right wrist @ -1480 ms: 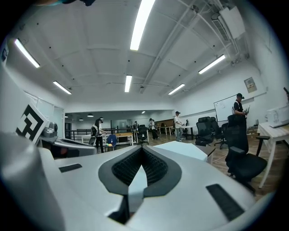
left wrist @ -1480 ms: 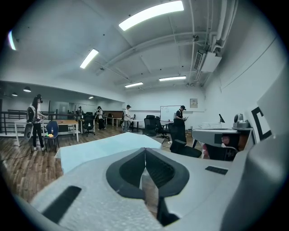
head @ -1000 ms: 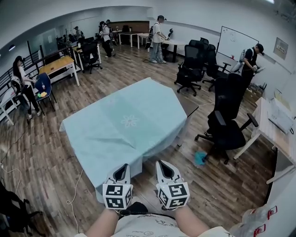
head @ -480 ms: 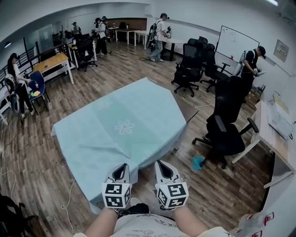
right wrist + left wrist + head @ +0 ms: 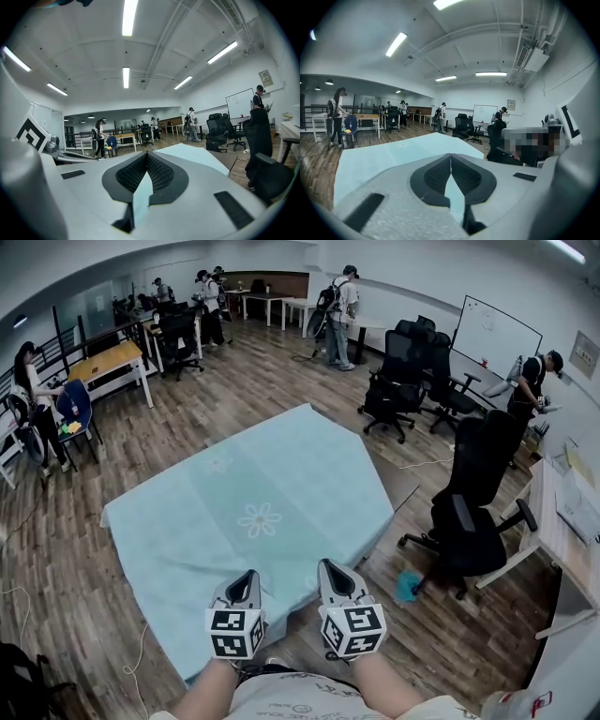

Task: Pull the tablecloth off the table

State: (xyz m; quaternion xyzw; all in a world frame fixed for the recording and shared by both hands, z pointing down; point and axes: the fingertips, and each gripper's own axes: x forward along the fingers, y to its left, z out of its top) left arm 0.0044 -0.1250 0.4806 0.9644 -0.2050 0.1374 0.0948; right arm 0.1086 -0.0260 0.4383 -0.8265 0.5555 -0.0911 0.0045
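Observation:
A pale blue tablecloth (image 5: 253, 493) with a white flower print covers the table in the middle of the head view. Its near edge is lifted toward me. My left gripper (image 5: 247, 577) is shut on that near edge, and cloth shows pinched between its pads (image 5: 451, 187). My right gripper (image 5: 328, 569) is shut on the same edge a little to the right, with a strip of tablecloth (image 5: 142, 197) caught in its jaws. The dark table corner (image 5: 405, 491) shows bare at the right. The tablecloth (image 5: 384, 157) stretches away ahead of the left jaws.
A black office chair (image 5: 473, 521) stands close at the table's right, with a blue object (image 5: 406, 588) on the wood floor beside it. More chairs (image 5: 403, 371) and a whiteboard (image 5: 496, 334) are behind. Several people stand at desks along the back and left (image 5: 37, 409).
The cloth has slid toward me and to the right; more of it hangs off the near side, and the table's right corner has come bare. Both grippers keep their hold.

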